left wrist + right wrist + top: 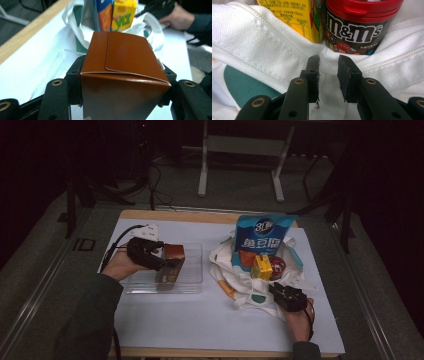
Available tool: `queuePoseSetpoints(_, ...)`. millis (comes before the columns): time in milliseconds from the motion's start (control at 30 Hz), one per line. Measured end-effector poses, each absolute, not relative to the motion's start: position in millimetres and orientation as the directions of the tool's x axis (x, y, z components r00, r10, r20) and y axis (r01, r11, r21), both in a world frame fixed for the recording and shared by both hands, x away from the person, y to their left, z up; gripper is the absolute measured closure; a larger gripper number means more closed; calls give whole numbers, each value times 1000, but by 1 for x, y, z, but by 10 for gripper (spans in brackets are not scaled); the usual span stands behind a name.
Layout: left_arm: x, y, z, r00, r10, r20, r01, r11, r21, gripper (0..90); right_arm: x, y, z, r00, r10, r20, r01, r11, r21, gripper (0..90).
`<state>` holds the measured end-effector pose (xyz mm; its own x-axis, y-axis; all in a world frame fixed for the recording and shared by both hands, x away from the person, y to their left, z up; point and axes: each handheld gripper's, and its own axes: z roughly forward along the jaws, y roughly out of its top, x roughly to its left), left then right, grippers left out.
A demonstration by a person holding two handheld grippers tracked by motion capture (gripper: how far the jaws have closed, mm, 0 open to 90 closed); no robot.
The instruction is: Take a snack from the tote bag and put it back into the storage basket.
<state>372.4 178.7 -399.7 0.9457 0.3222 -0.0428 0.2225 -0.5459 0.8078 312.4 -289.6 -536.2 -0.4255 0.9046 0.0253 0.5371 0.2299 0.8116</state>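
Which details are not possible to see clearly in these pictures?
- Brown box: lower part cut off by the bottom edge of the left gripper view.
- M&M's tub: base hidden by the white bag in the right gripper view.
- Blue snack bag: small print unreadable in the high view.

We are looking at a dark test room: a paper-covered table point(220, 330), metal stand legs point(202, 180), cables point(157, 185) lying around.
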Motion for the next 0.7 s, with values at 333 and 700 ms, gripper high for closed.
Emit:
queuePoseSetpoints(333,381,146,-405,954,294,-61,225,-564,795,394,312,-290,-536,-424,905,30,540,226,811,709)
queuePoseSetpoints(700,389,126,-414,954,284,-94,249,-581,775,379,312,-290,-536,-425,905,32,541,225,811,709)
